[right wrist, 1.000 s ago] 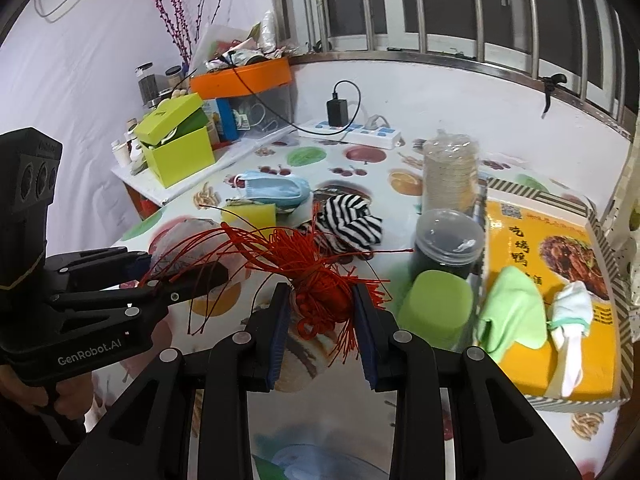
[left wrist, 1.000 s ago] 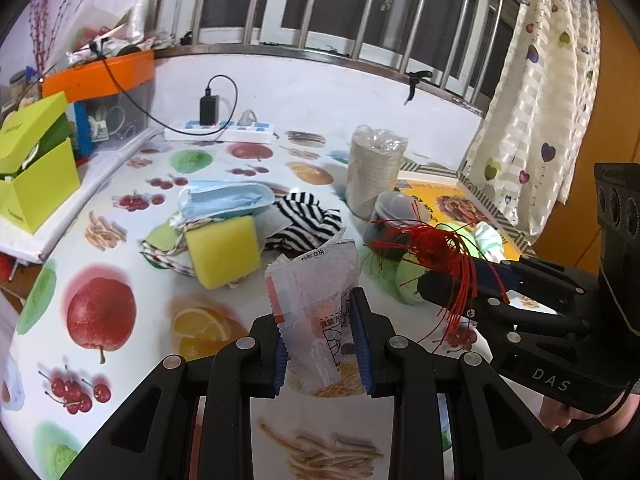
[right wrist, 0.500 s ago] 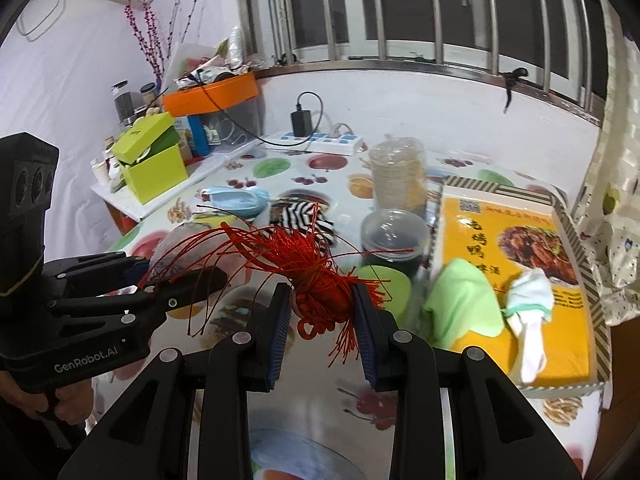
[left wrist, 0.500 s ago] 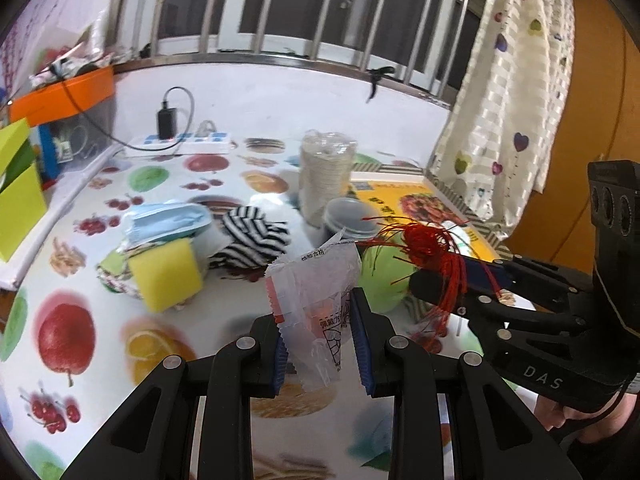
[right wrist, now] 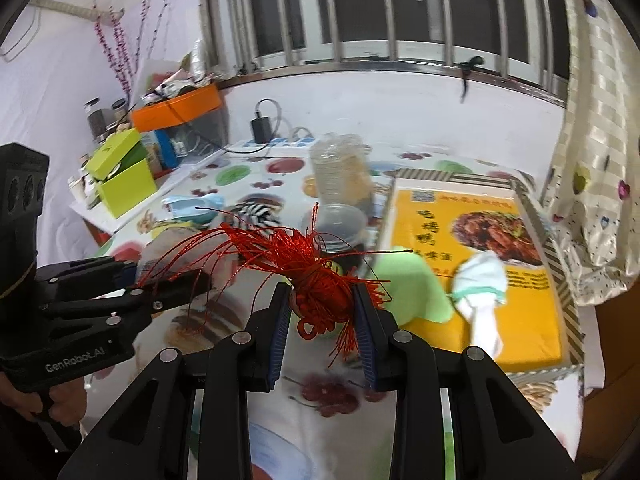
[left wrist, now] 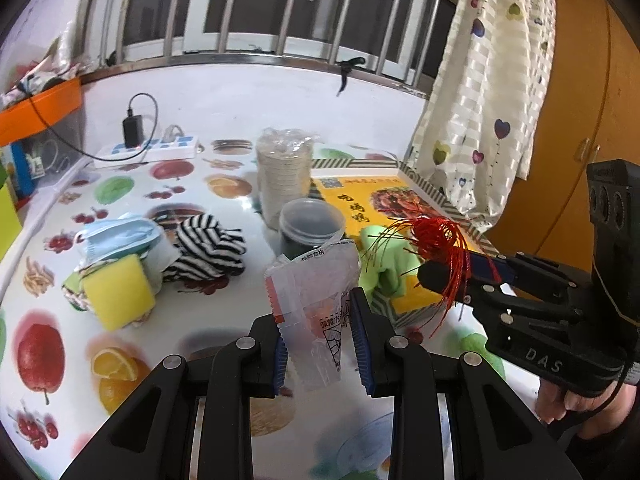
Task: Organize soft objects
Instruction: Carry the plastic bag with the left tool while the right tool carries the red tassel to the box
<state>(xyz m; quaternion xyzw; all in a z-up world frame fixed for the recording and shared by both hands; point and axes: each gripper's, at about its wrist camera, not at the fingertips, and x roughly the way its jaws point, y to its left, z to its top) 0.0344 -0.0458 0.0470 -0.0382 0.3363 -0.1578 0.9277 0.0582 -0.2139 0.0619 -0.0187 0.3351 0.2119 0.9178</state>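
The left tool [left wrist: 320,336] is clamped on a clear plastic packet [left wrist: 316,300] above the bench [left wrist: 200,328], its print too small to read. The right tool [right wrist: 322,320] grips a red tassel [right wrist: 316,284], whose threads partly hide the dark tub [right wrist: 340,224] behind it.

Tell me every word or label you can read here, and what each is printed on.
"DAS": on the black body of the right gripper, seen from the left wrist.
"GenRobot.AI": on the black body of the left gripper, seen from the right wrist.
Yellow printed food box: large Chinese characters, too blurred to read.
Clear crinkled plastic packet in the left gripper: small Chinese print, too small to read.
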